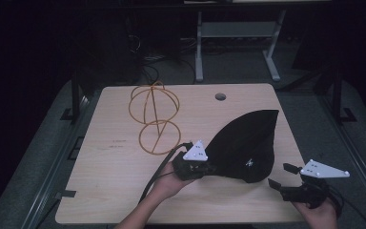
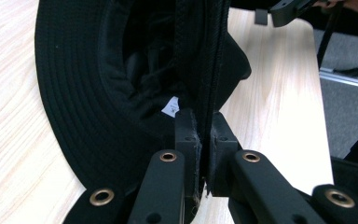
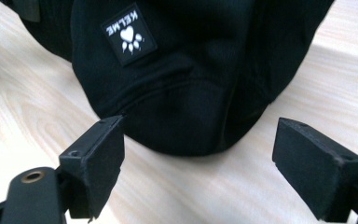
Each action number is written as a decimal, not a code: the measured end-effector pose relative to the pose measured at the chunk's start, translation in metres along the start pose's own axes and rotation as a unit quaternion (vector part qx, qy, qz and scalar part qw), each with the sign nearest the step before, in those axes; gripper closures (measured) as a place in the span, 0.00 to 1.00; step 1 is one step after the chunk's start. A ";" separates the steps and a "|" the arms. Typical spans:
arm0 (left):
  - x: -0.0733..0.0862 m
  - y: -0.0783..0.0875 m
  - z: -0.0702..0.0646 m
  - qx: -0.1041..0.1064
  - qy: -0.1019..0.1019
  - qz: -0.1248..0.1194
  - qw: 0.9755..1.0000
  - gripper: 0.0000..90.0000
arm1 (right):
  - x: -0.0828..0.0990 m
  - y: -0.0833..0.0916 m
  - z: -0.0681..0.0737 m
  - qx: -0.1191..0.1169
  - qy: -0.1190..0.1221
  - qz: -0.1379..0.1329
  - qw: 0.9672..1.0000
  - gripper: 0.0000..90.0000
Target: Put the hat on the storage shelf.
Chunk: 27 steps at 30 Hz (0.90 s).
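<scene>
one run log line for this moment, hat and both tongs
left tongs: shut on black hat brim | right tongs: open, facing hat crown, not touching | hat: on wooden table | orange wire frame: untouched

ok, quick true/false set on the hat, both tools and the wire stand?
1. The left tool is shut on the hat brim. True.
2. The right tool grips the hat. False: its jaws stand open, just short of the hat, with nothing between them.
3. The orange wire stand sits on the table, apart from the hat. True.
4. The hat is white. False: it is black, with a small white logo patch.
5. The hat hangs on the wire stand. False: the hat rests on the table, its brim pinched by the left tool.
</scene>
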<state>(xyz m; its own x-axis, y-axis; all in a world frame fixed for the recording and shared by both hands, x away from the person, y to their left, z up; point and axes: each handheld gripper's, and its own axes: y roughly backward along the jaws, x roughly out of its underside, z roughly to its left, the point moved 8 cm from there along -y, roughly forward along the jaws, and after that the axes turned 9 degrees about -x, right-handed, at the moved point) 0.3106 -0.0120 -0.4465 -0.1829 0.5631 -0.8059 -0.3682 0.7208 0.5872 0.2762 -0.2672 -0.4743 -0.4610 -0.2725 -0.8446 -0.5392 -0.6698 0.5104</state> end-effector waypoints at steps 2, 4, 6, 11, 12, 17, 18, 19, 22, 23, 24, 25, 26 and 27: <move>-0.001 0.001 0.001 0.003 0.005 -0.004 1.000 0.95 | -0.006 -0.003 -0.002 -0.003 0.000 -0.003 1.000 0.18; -0.002 0.001 0.001 0.008 0.013 -0.010 1.000 0.95 | -0.014 -0.008 -0.003 -0.009 0.001 -0.005 1.000 0.18; -0.003 0.002 0.002 0.013 0.022 -0.014 1.000 0.95 | -0.021 -0.013 -0.004 -0.011 0.004 -0.004 1.000 0.18; -0.005 0.005 0.005 0.021 0.041 -0.031 0.998 0.95 | -0.036 -0.024 -0.007 -0.013 0.013 -0.002 1.000 0.23; -0.006 0.006 0.006 0.022 0.045 -0.033 0.998 0.95 | -0.038 -0.025 -0.009 -0.012 0.013 -0.004 1.000 0.23; -0.005 0.008 0.011 0.025 0.057 -0.042 0.997 0.95 | -0.040 -0.033 -0.018 -0.019 -0.015 -0.007 1.000 0.35; -0.005 0.008 0.011 0.026 0.059 -0.045 0.997 0.95 | -0.040 -0.033 -0.020 -0.020 -0.015 -0.009 1.000 0.38; -0.004 0.009 0.012 0.027 0.061 -0.045 0.997 0.95 | -0.040 -0.034 -0.021 -0.023 -0.018 -0.010 1.000 0.42; -0.004 0.009 0.012 0.027 0.063 -0.047 0.997 0.95 | -0.038 -0.037 -0.023 -0.024 -0.021 -0.004 0.999 0.54; -0.004 0.009 0.012 0.028 0.063 -0.047 0.996 0.95 | -0.038 -0.039 -0.023 -0.025 -0.021 -0.002 0.999 0.60; -0.004 0.009 0.012 0.028 0.062 -0.046 0.997 0.95 | -0.037 -0.041 -0.023 -0.025 -0.016 0.004 1.000 0.65; -0.003 0.009 0.011 0.026 0.061 -0.046 0.997 0.95 | -0.037 -0.042 -0.022 -0.027 -0.014 0.006 1.000 0.71; -0.003 0.009 0.011 0.026 0.060 -0.045 0.997 0.95 | -0.038 -0.043 -0.021 -0.031 -0.009 0.008 0.999 0.77; -0.003 0.010 0.012 0.025 0.058 -0.045 0.997 0.95 | -0.038 -0.044 -0.020 -0.025 -0.005 0.009 1.000 0.81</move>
<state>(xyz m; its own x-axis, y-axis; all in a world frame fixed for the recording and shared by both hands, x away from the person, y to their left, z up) 0.3181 -0.0019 -0.4378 -0.2561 0.4475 -0.8568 -0.3422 0.7870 0.5134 0.3316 -0.2416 -0.4680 -0.4775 -0.2768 -0.8339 -0.4949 -0.6994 0.5156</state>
